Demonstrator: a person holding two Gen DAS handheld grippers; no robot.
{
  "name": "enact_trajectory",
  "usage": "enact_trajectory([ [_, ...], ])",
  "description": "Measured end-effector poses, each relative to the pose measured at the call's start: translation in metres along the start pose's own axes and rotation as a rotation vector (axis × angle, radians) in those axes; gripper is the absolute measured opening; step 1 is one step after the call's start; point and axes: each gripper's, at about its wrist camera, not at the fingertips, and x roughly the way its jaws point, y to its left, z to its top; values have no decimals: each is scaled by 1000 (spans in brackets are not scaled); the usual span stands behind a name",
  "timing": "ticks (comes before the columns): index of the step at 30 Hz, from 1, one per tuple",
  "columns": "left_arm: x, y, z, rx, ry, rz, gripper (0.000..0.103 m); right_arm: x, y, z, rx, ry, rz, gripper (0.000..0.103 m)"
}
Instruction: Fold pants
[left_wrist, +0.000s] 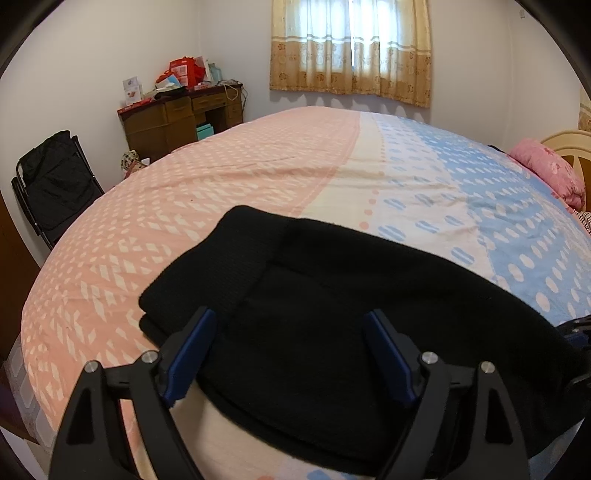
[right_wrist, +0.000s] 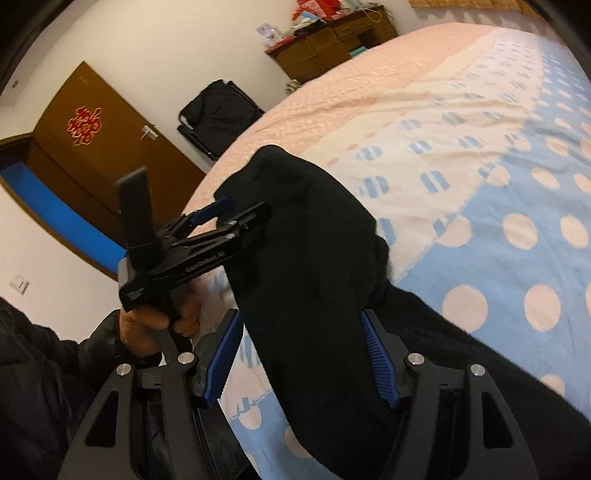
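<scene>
Black pants lie folded into a thick bundle on the bed, near its front edge. In the left wrist view my left gripper hovers over the bundle's near left part. Its blue pads stand wide apart and open, with cloth beneath them. In the right wrist view the pants run between the fingers of my right gripper. Its right pad is at the cloth, while bedsheet shows between the left pad and the cloth. The left gripper, held by a hand, points at the bundle's left end.
The bed has a pink, cream and blue dotted cover. A pink pillow lies by the headboard. A black folding chair, a cluttered wooden desk and a brown door stand beyond the bed's left side.
</scene>
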Motion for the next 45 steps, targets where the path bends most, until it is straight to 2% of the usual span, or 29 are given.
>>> enact_trajectory([
  [3, 0, 1, 0, -14, -2, -18, 86, -4, 4, -3, -17, -10, -63, 66],
  [5, 1, 1, 0, -17, -3, -21, 86, -1, 1, -7, -46, 25, -184, 66],
  [7, 1, -1, 0, -9, -4, -11, 86, 4, -9, -10, -43, 29, -251, 66],
  [12, 2, -3, 1, -6, -2, -6, 86, 5, -30, 7, 62, -63, -71, 66],
  [14, 2, -1, 0, -10, -1, -14, 86, 14, -30, 18, 89, -17, 37, 66],
  [15, 1, 0, 0, -15, -2, -21, 86, 19, -21, 22, 61, 22, 80, 66],
  [18, 0, 2, -1, -28, -9, -32, 86, 20, -3, 25, -42, 62, 69, 67],
  [22, 2, -2, -1, -13, -7, -18, 89, 36, -24, 36, 56, 44, 103, 69],
  [25, 2, 0, -2, -15, -7, -25, 90, 50, -32, 48, 125, -39, 177, 70],
  [26, 2, 0, -2, -17, -7, -28, 90, 50, -34, 54, 147, -94, 167, 70],
  [29, 3, -2, -2, -2, -6, -13, 90, 42, -41, 66, 170, -224, 57, 69],
  [32, 4, -4, -3, 15, -4, 5, 91, 18, -64, 76, 275, -351, 91, 69],
  [34, 4, -4, -3, 13, -4, -1, 92, -2, -71, 81, 281, -391, 51, 69],
  [38, 3, -4, -4, 16, -6, 0, 93, -19, -59, 81, 195, -308, -78, 67],
  [41, 4, -7, -4, 18, -6, 6, 93, -2, -42, 72, 98, -195, -215, 52],
  [43, 4, -6, -4, 20, -4, 5, 93, 13, -39, 66, 65, -123, -298, 50],
  [45, 4, -6, -4, 15, -6, -2, 93, 30, -44, 52, 55, -55, -319, 24],
])
